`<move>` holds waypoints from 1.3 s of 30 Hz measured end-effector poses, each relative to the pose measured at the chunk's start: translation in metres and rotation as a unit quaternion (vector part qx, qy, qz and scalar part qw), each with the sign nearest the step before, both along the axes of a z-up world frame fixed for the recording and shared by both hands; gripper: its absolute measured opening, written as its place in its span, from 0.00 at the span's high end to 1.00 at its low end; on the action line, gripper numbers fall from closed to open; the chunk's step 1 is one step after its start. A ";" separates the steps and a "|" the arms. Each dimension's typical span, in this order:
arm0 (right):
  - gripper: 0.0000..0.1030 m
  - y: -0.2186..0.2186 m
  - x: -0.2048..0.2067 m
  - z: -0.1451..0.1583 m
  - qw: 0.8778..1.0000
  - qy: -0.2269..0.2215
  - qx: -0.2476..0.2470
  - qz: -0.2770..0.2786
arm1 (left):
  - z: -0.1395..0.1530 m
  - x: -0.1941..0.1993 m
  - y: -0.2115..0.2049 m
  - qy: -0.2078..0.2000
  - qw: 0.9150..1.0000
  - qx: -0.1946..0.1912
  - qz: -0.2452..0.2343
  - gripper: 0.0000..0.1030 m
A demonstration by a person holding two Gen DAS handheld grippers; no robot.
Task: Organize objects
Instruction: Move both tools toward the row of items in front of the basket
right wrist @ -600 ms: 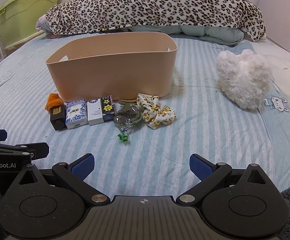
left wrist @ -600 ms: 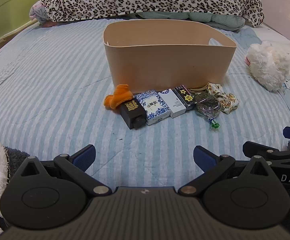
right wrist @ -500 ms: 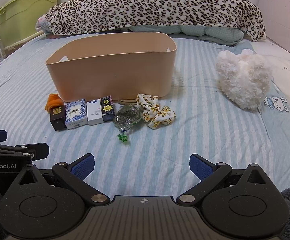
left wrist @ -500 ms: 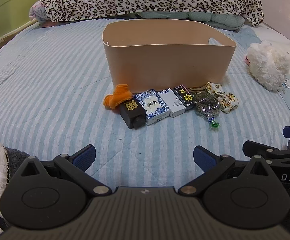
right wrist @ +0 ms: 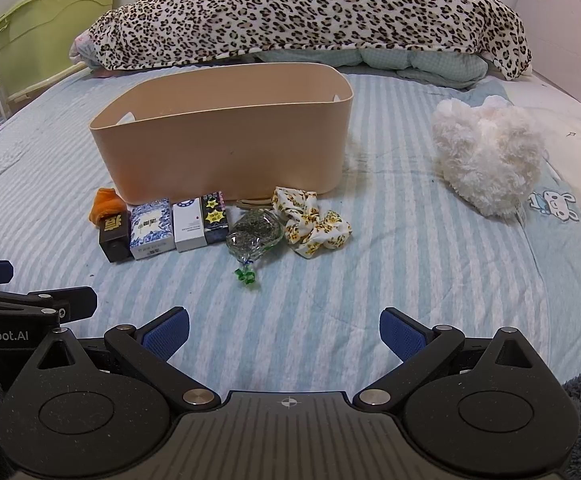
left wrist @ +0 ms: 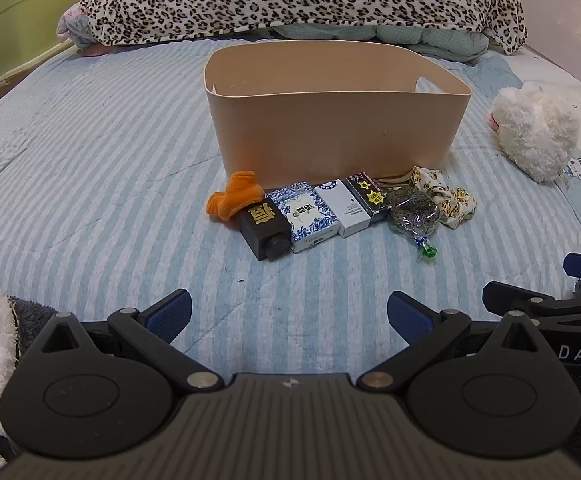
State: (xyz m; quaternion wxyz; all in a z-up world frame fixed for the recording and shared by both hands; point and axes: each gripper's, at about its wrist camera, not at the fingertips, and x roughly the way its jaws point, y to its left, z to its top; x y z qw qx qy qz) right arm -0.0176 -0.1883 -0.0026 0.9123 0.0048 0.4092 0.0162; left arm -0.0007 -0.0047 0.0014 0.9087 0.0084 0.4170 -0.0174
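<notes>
Item: tan bin (left wrist: 336, 132), open-topped, upright on the striped bedspread (left wrist: 90, 168); what lies inside is hidden; judged the destination for the loose goods, being the only container near them.

Item: row of small goods drawn up against the bin's near wall, within easy reach of both tools; from the left, orange cloth (left wrist: 232, 198), black box with gold character (left wrist: 264, 226), blue-and-white patterned box (left wrist: 308, 214), white box (left wrist: 344, 206), dark box with yellow stars (left wrist: 370, 196), clear bag of dried herbs tied with green ribbon (left wrist: 412, 214), floral scrunchie (left wrist: 448, 196); the boxes lie flat, side by side and touching.

Item: left gripper (left wrist: 288, 314), jaws spread wide, nothing between them; low over the bedspread, well short of the row.

Item: right gripper (right wrist: 284, 330), likewise spread and empty, beside the left; pointed toward the herb bag and scrunchie.

Item: white plush toy (right wrist: 490, 164), off to the right, well apart from the bin; leopard blanket (right wrist: 310, 12) heaped behind.

Status, judged: no item lifted yet; sorting not begun.
</notes>
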 end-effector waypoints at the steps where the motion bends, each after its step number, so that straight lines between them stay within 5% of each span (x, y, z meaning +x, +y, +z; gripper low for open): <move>1: 0.00 0.000 0.000 0.000 1.000 0.000 0.000 0.000 | 0.000 0.000 0.000 0.001 1.000 0.001 0.000 0.00; 26: 0.00 0.001 0.012 0.006 1.000 0.001 0.002 -0.003 | 0.005 0.011 0.010 0.001 1.000 -0.003 0.004 0.00; 39: 0.00 0.004 0.051 0.009 1.000 0.003 -0.006 0.002 | 0.010 0.059 0.036 -0.011 0.999 -0.010 0.040 0.00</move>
